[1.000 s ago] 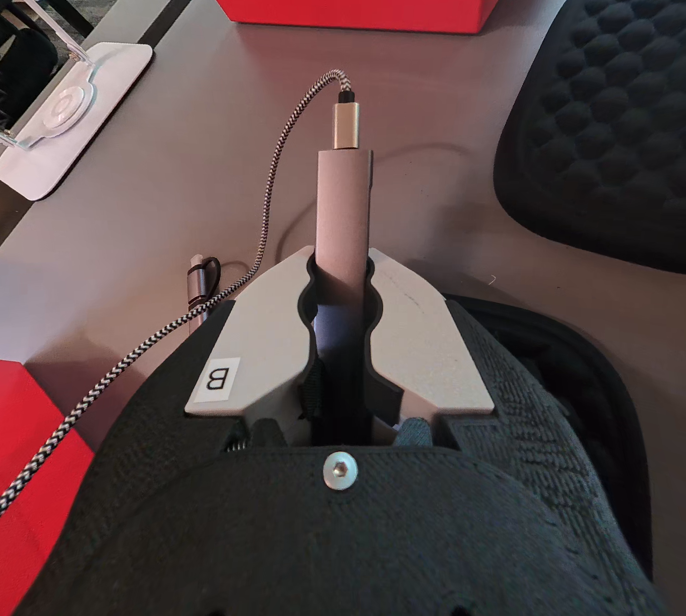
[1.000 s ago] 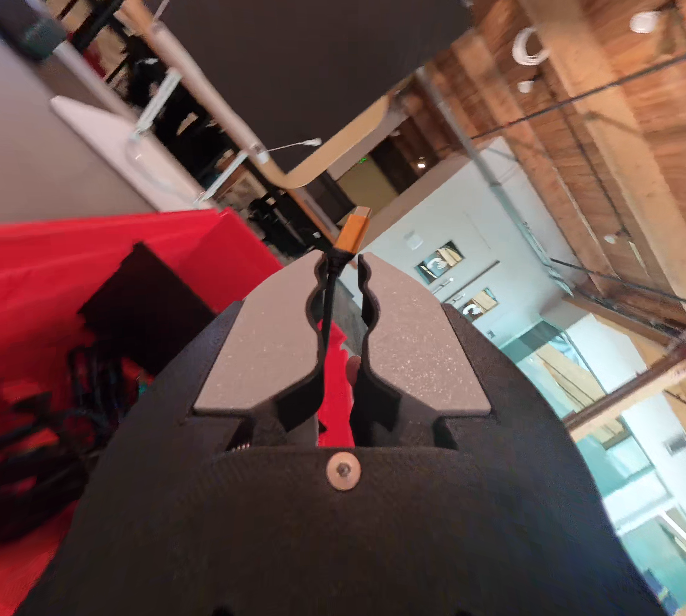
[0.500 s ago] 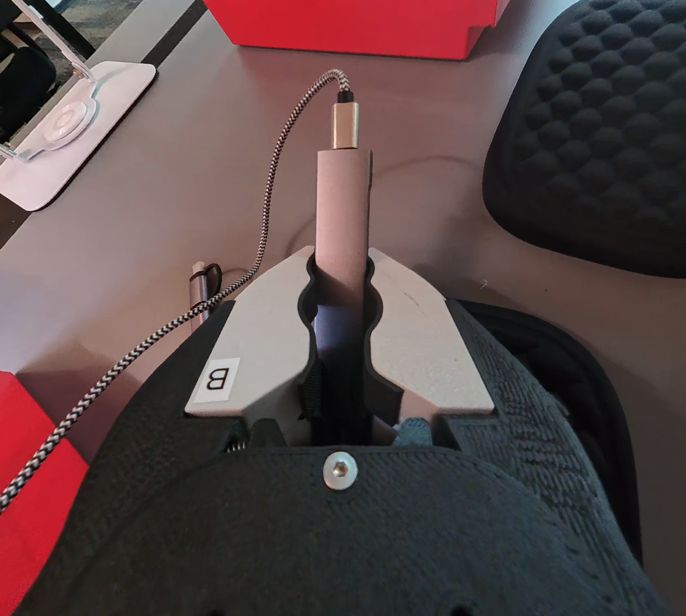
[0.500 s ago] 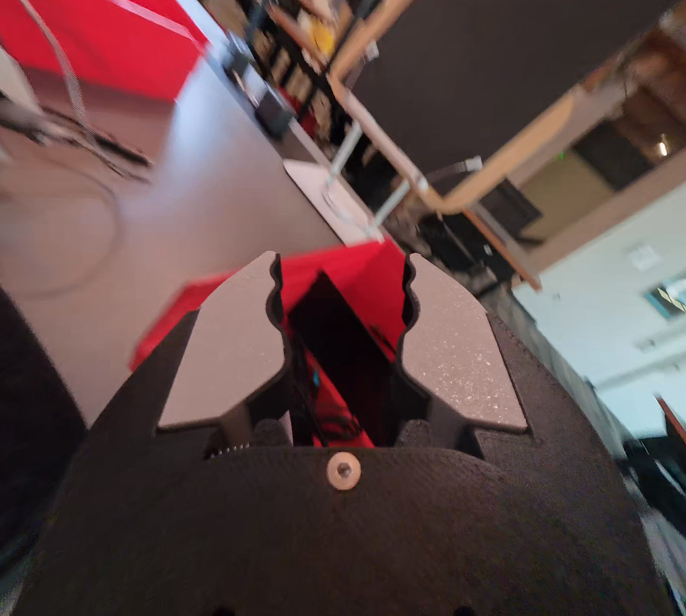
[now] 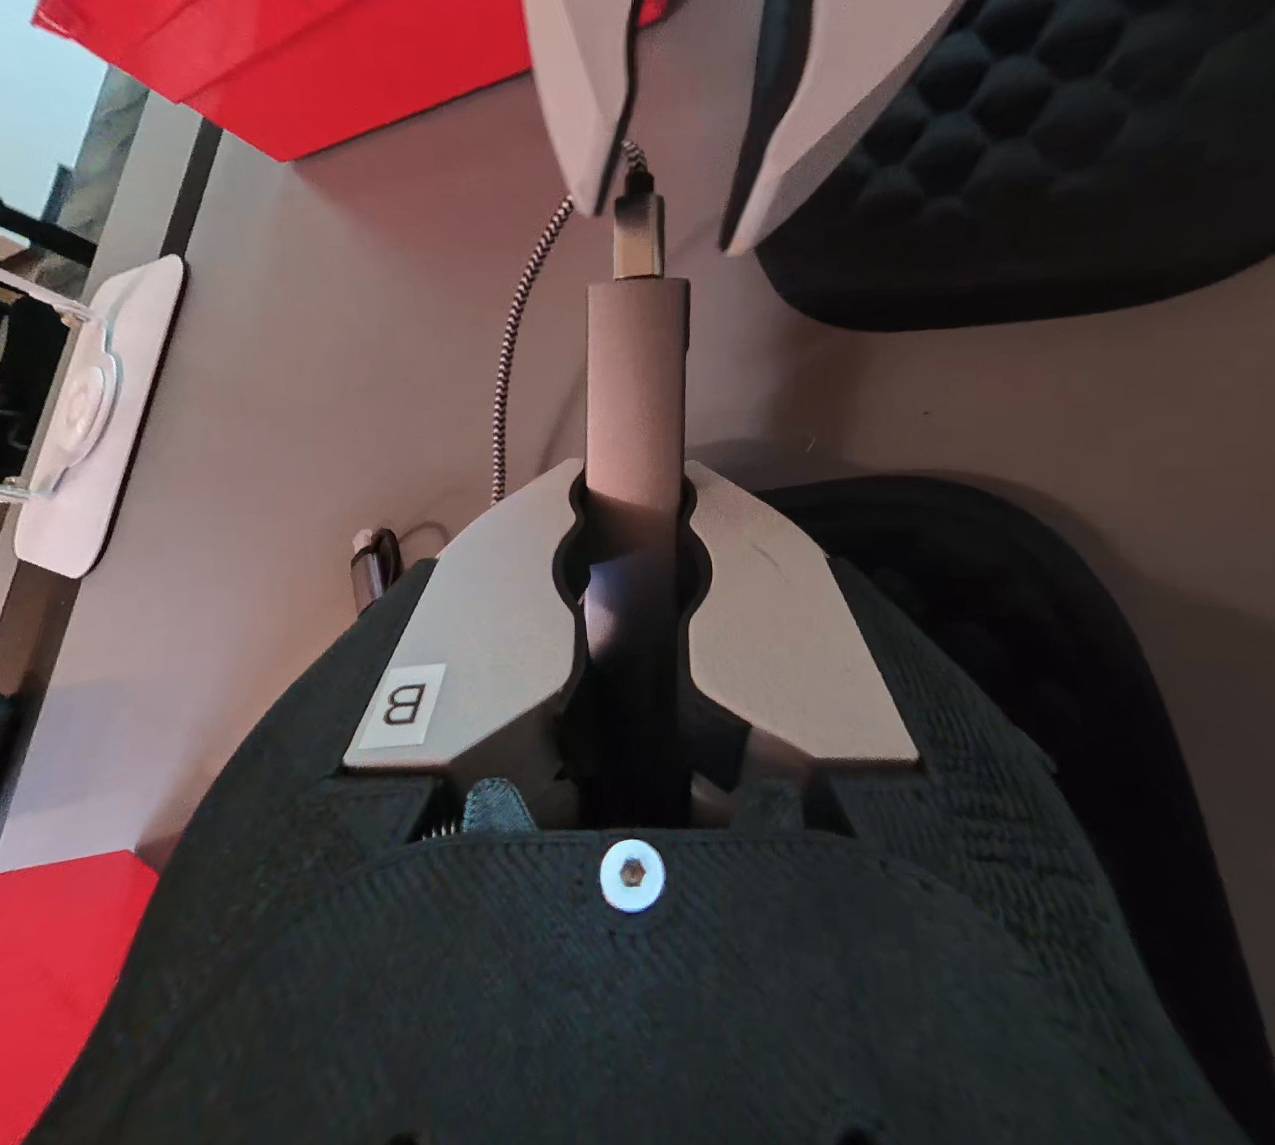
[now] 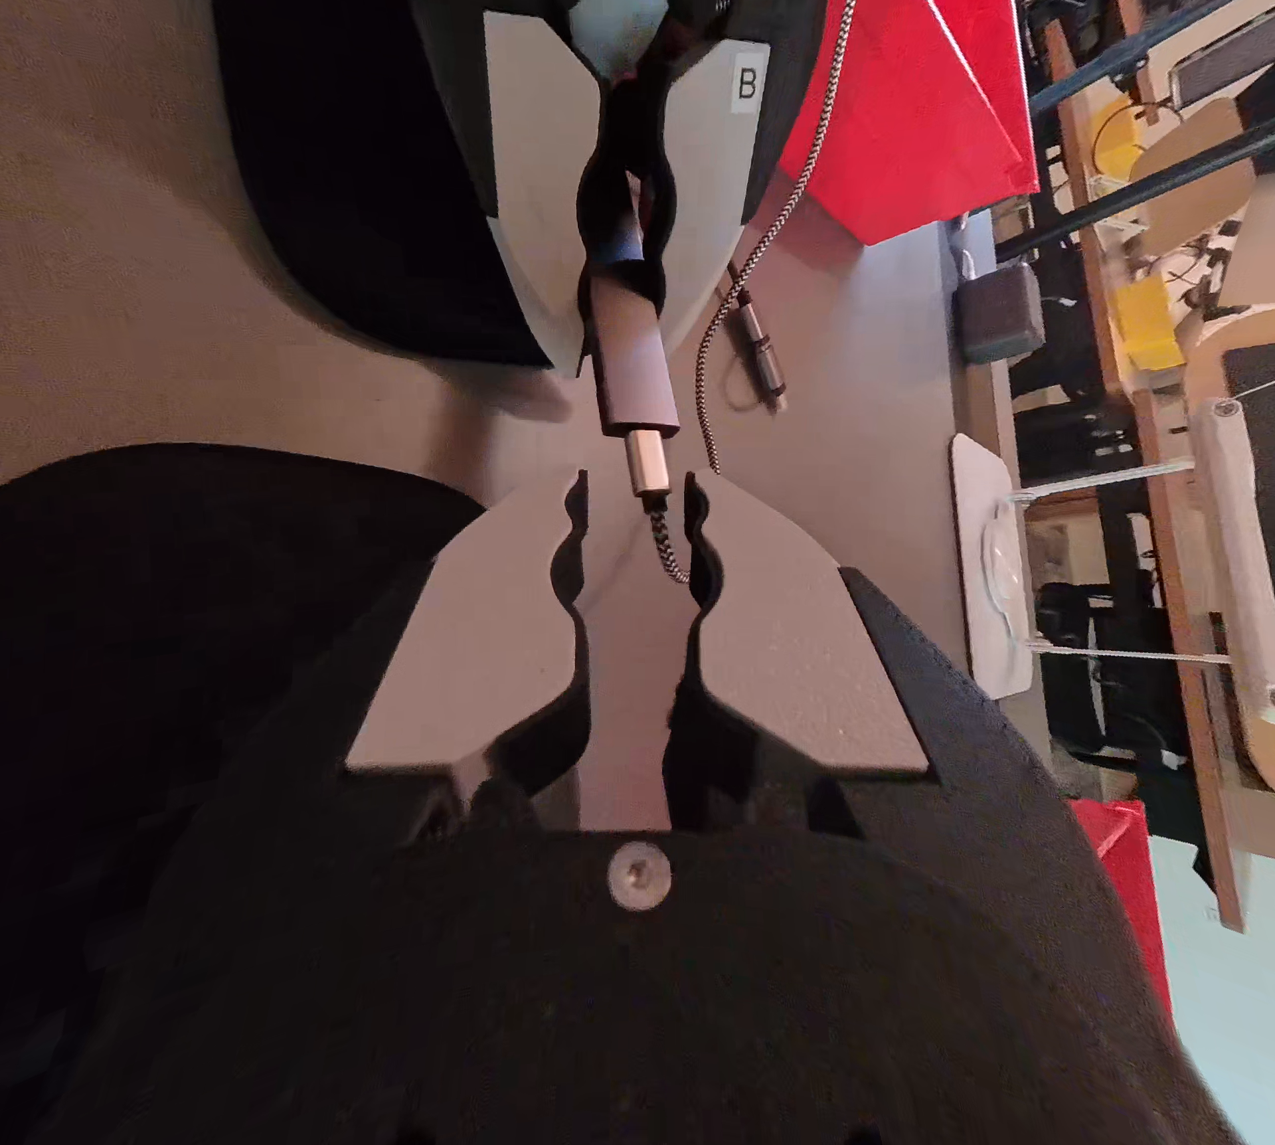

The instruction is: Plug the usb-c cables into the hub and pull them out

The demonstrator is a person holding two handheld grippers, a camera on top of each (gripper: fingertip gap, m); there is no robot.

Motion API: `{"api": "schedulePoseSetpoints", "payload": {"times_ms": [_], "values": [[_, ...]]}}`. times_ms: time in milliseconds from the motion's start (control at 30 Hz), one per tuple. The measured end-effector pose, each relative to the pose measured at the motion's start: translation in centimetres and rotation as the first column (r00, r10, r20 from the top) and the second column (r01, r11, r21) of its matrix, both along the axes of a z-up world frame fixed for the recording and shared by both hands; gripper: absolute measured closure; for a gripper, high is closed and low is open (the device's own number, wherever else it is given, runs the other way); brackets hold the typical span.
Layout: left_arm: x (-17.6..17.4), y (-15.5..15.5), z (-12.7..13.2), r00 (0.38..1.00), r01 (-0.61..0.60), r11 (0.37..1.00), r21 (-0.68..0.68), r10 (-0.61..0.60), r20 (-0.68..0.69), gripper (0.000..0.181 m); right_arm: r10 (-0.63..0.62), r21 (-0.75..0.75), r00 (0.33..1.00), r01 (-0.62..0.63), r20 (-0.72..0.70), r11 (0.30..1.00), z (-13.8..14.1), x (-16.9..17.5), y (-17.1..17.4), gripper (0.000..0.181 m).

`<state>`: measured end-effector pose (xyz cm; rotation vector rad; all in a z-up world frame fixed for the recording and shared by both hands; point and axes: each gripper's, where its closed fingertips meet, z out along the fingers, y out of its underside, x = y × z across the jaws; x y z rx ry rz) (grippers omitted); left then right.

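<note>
We had the left gripper (image 5: pixel 635 491) clamped on the slim grey metal hub (image 5: pixel 636 380), which stuck straight out past the fingertips, clear of the matte grey tabletop (image 5: pixel 331 353). A silver-shelled USB-C plug (image 5: pixel 639 235) sat seated in the hub's far end, its black-and-white braided cable (image 5: pixel 510 346) looping back down the left side of the hub, apart from it. Our right gripper (image 6: pixel 635 484) was open, facing the left one head-on, the two grey fingers (image 6: pixel 503 615) either side of the plug and braid; the plug lay nearer one finger, and we couldn't tell whether it touched. Gap between the two grippers' tips was small, just the plug and the hub's exposed length. A second cable end with a dark grey connector (image 6: pixel 759 346) lay loose on the table just beside the left gripper, near the braid. Boundaries: red plastic bin (image 5: pixel 290 1) beyond the hub, another red bin edge (image 5: pixel 62 974) at our near left, black dimpled cushion (image 5: pixel 1076 97) tight on the right, white flat stand base (image 5: pixel 103 408) at the left table edge. Open tabletop lay between braid and stand base.
</note>
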<state>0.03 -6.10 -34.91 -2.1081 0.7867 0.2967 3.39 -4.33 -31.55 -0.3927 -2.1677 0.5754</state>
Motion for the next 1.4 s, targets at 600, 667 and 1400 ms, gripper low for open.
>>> {"api": "schedulePoseSetpoints", "payload": {"times_ms": [600, 667, 1400], "values": [[2.8, 0.1, 1.0, 0.973, 0.222, 0.967, 0.122, -0.212, -0.088, 0.16, -0.044, 0.134, 0.998, 0.049, -0.038, 0.99, -0.7, -0.2, -2.5, 0.172], [3.0, 0.3, 1.0, 0.972, 0.229, 0.964, 0.133, -0.218, -0.093, 0.16, -0.055, 0.183, 0.998, 0.062, -0.044, 0.981, -0.6, 0.2, -2.2, 0.172], [3.5, -0.2, 1.1, 0.895, 0.307, 0.939, 0.155, -0.23, -0.382, 0.161, -0.189, -0.185, 0.968, 0.219, 0.166, 0.958, -0.2, 2.7, -3.5, 0.157]]}}
